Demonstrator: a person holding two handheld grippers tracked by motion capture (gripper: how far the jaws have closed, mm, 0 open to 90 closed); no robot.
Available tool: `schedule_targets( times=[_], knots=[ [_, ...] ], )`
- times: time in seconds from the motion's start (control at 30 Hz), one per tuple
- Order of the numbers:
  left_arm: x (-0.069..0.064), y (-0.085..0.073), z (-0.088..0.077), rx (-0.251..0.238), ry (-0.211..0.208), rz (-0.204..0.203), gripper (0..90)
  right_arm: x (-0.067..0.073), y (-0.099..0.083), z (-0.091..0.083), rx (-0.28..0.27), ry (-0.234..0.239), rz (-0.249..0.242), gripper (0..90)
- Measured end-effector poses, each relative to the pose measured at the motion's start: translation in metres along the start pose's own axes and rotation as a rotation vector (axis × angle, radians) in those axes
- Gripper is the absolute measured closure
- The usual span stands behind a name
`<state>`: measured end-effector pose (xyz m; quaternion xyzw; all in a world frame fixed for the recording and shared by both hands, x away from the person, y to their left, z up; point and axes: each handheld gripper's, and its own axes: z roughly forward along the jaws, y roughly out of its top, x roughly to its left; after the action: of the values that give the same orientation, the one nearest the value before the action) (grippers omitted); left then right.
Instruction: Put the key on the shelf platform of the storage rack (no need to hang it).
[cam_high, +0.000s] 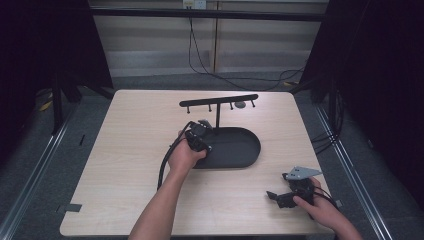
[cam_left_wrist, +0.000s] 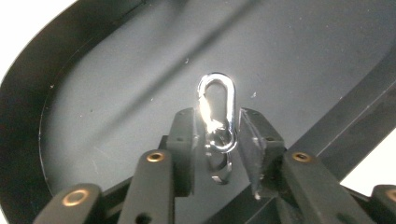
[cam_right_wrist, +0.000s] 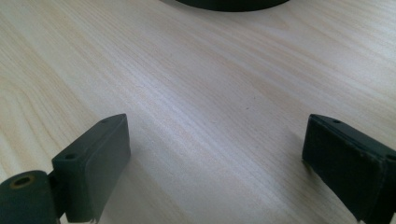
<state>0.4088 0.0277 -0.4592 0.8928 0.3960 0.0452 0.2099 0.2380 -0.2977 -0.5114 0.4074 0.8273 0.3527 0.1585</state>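
Wooden table (cam_high: 125, 165), left tongs (cam_left_wrist: 217, 135) loosely around carabiner (cam_left_wrist: 217, 114), inside tray rim (cam_left_wrist: 28, 93)

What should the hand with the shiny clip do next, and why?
Probably lift the left gripper straight up. The clip sits between its jaws over the tray, with small gaps beside it, so it seems let go. The right gripper rests open on the table.

Bare forearms; black gripper (cam_high: 206, 131) with brass screws, trailing cable.
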Motion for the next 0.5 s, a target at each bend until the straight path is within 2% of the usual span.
schedule_targets(
  times=[0.03, 0.13, 0.17, 0.27, 0.33, 0.37, 0.4, 0.5],
  knots=[
    [0.0008, 0.0000, -0.0005, -0.001, -0.001, 0.009, 64.6, 0.0000, 0.0000, -0.0001, 0.001, -0.002, 0.000, 7.3],
    [0.0005, -0.0009, -0.0015, -0.008, -0.001, -0.016, 60.7, 0.0001, 0.0000, -0.0001, 0.001, -0.002, -0.001, 7.3],
    [0.0016, -0.0007, -0.0022, -0.005, -0.001, -0.003, 59.1, 0.0001, 0.0000, 0.0000, 0.000, 0.000, 0.001, 7.3],
    [0.0019, -0.0009, -0.0033, -0.004, 0.007, -0.008, 54.5, 0.0001, 0.0001, -0.0001, 0.002, -0.002, 0.001, 7.3],
    [0.0015, -0.0010, -0.0038, -0.004, 0.002, -0.008, 51.6, 0.0001, 0.0000, 0.0000, 0.001, 0.000, 0.001, 7.3],
    [0.0026, -0.0005, -0.0041, -0.005, -0.008, 0.006, 50.4, 0.0001, 0.0000, -0.0001, 0.002, -0.001, 0.001, 7.3],
    [0.0010, -0.0010, -0.0046, -0.010, -0.004, -0.019, 49.0, 0.0001, 0.0001, -0.0001, 0.001, -0.002, 0.000, 7.3],
    [0.0014, -0.0013, -0.0066, -0.012, -0.008, -0.016, 44.1, -0.0001, 0.0000, 0.0000, 0.000, -0.002, -0.001, 7.3]
  ],
)
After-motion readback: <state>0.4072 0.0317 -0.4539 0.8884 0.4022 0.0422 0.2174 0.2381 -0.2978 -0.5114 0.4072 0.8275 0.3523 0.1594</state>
